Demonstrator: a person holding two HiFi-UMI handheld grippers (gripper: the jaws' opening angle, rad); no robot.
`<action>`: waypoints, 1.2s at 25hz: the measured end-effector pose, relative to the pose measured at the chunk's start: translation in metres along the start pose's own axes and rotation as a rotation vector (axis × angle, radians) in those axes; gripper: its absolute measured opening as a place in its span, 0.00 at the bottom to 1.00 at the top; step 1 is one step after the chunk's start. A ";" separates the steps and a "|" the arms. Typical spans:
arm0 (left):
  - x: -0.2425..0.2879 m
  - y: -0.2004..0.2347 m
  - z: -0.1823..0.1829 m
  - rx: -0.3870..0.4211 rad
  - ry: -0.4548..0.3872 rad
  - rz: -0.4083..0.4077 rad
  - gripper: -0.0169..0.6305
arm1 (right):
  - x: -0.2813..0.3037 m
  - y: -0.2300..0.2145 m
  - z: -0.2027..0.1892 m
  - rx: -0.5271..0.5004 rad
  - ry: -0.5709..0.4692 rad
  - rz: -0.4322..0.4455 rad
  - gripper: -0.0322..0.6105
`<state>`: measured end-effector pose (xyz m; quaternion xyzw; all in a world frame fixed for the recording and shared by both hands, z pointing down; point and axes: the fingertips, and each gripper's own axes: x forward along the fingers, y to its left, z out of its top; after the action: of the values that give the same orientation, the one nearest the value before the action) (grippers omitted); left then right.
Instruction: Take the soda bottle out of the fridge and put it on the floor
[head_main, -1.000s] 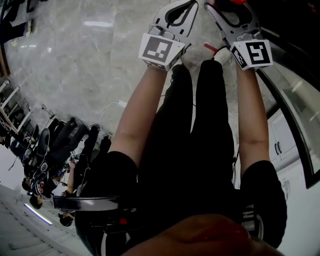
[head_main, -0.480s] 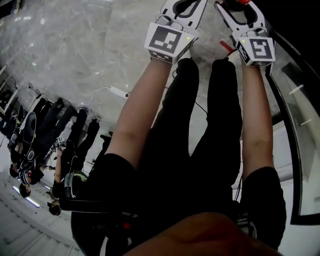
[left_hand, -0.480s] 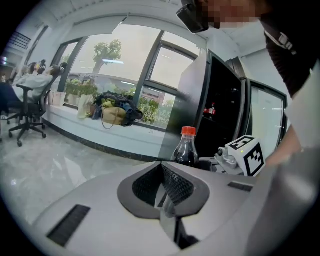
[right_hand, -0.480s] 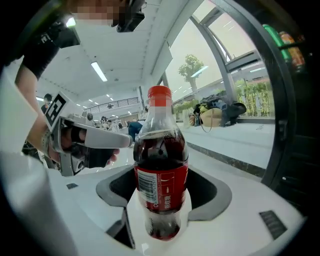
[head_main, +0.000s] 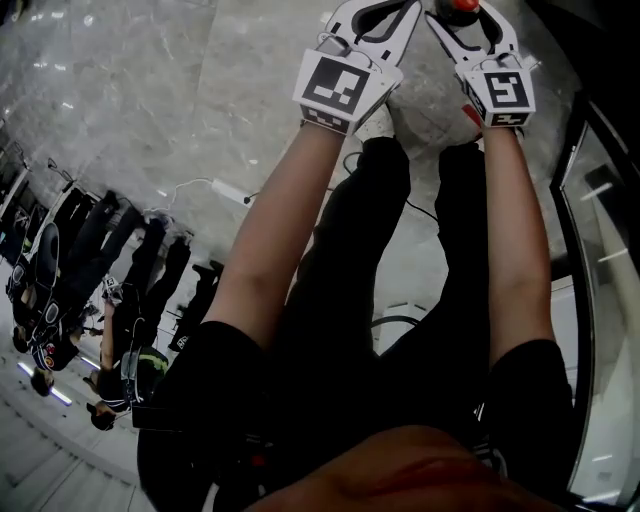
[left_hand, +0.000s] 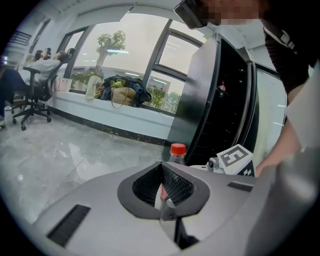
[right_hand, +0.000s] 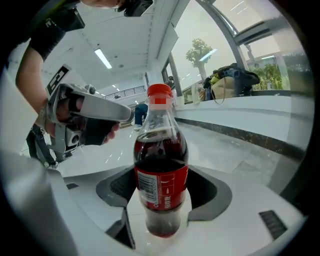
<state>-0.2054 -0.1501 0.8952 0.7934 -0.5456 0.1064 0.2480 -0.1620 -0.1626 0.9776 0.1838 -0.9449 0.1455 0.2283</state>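
Red-capped clear plastic soda bottle of dark cola (right_hand: 161, 170) is sitting upright, clamped in the right hand-held gripper (right_hand: 160, 200) over grey marble floor (head_main: 150, 120), while the left hand-held gripper (left_hand: 167, 202) is hovering alongside, pinched together and empty.

Left gripper (left_hand: 167, 204) closed; right gripper (right_hand: 160, 212) clasps bottle (right_hand: 161, 167).

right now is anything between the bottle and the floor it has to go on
Nothing visible. The soda bottle is held upright by the right gripper, with open floor beyond it; the left gripper, shut and empty, is off to the side.
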 end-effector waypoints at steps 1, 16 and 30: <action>0.003 0.004 -0.010 0.002 0.007 0.000 0.03 | 0.010 0.000 -0.012 0.000 0.008 0.004 0.53; 0.011 0.032 -0.103 -0.042 0.050 0.044 0.03 | 0.080 0.010 -0.146 -0.061 0.121 0.036 0.53; 0.003 0.017 -0.098 -0.054 0.077 0.030 0.03 | 0.067 0.037 -0.145 -0.084 0.167 0.089 0.53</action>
<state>-0.2097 -0.1073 0.9848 0.7735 -0.5501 0.1257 0.2887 -0.1779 -0.0962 1.1262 0.1188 -0.9351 0.1305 0.3073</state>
